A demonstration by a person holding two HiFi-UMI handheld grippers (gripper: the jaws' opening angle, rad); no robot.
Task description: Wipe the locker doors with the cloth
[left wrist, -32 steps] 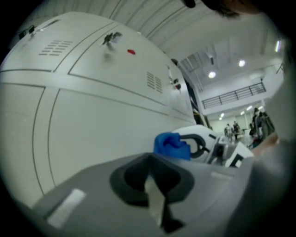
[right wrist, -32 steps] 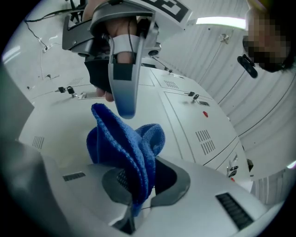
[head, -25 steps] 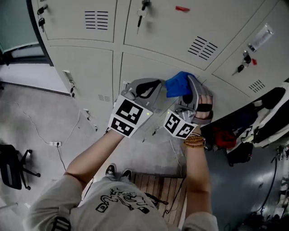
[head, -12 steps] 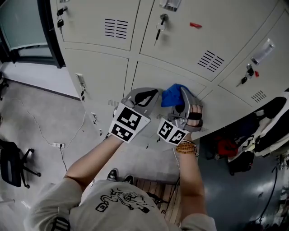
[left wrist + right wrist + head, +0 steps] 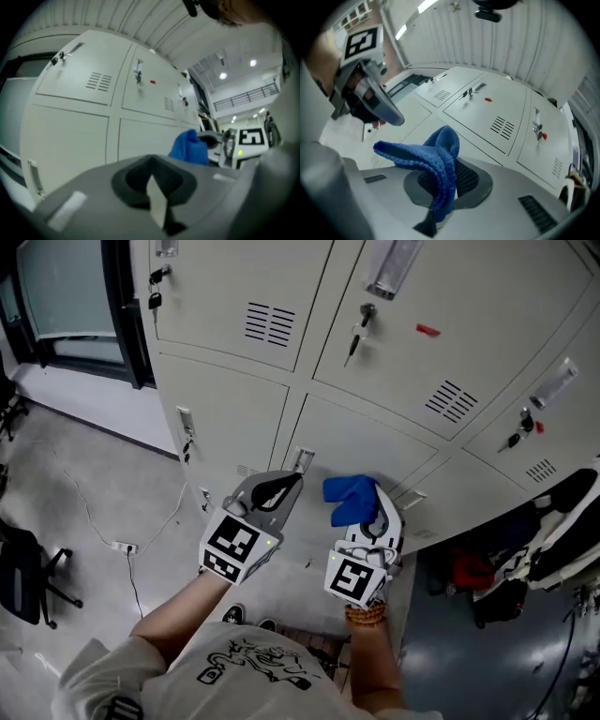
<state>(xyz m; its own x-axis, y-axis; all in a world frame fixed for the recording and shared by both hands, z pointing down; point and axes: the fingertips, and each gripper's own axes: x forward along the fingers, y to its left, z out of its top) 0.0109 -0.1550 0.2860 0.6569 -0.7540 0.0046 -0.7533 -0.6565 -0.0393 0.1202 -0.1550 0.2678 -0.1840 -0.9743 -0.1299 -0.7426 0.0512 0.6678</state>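
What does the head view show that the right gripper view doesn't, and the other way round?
Only the head view: the grey floor, a black chair and the person's shirt. Only the right gripper view: the slatted ceiling, and up close the right gripper shut on the blue cloth. Both: the cloth, the left gripper, the pale locker doors and a red tag.
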